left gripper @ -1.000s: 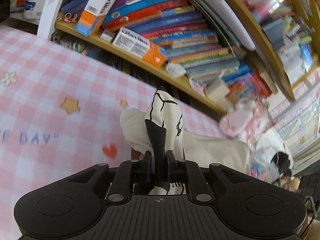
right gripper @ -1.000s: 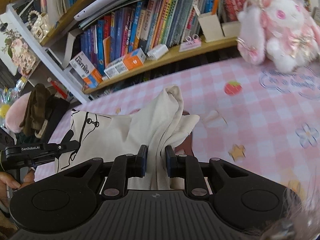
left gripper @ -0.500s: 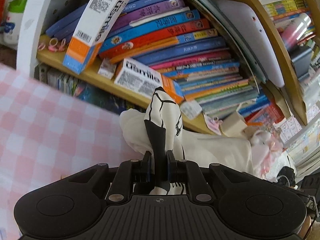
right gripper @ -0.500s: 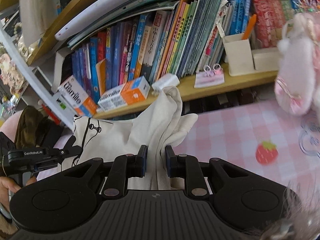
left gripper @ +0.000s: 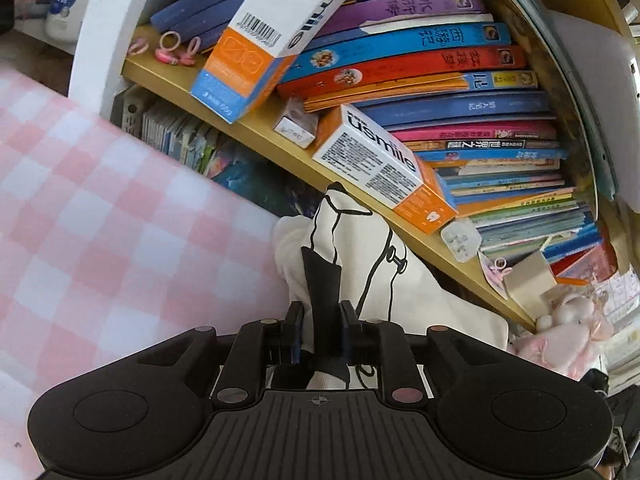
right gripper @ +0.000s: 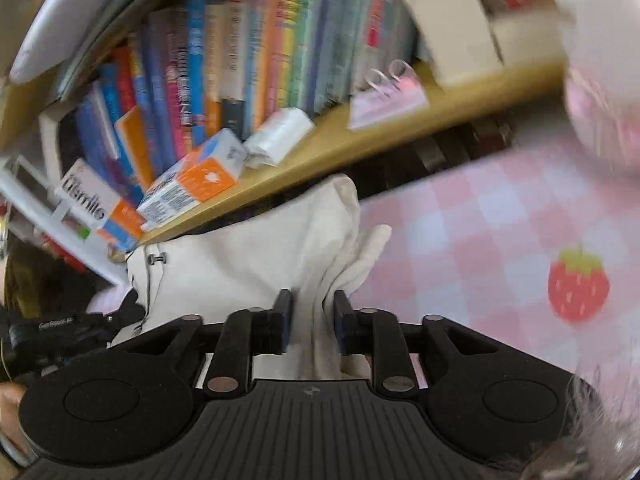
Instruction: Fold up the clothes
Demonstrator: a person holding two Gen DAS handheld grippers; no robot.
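Observation:
A cream-white garment (left gripper: 404, 296) with a black line print hangs stretched between my two grippers, above the pink checked tablecloth (left gripper: 100, 240). My left gripper (left gripper: 320, 330) is shut on a bunched, black-printed edge of it. My right gripper (right gripper: 310, 320) is shut on a gathered fold of the same garment (right gripper: 248, 268). The left gripper (right gripper: 60, 330) also shows at the left edge of the right wrist view. The garment's lower part is hidden behind the gripper bodies.
A wooden bookshelf (left gripper: 280, 148) full of books stands close behind the table, with orange-and-white boxes (left gripper: 384, 168) on its ledge. A pink plush rabbit (left gripper: 568, 340) sits at the right. The tablecloth (right gripper: 500, 240) with a strawberry print (right gripper: 578, 286) lies below the right gripper.
Both grippers have risen and moved toward the bookshelf with the garment held between them. The shelf now fills most of both views, and the right wrist view is blurred by motion.

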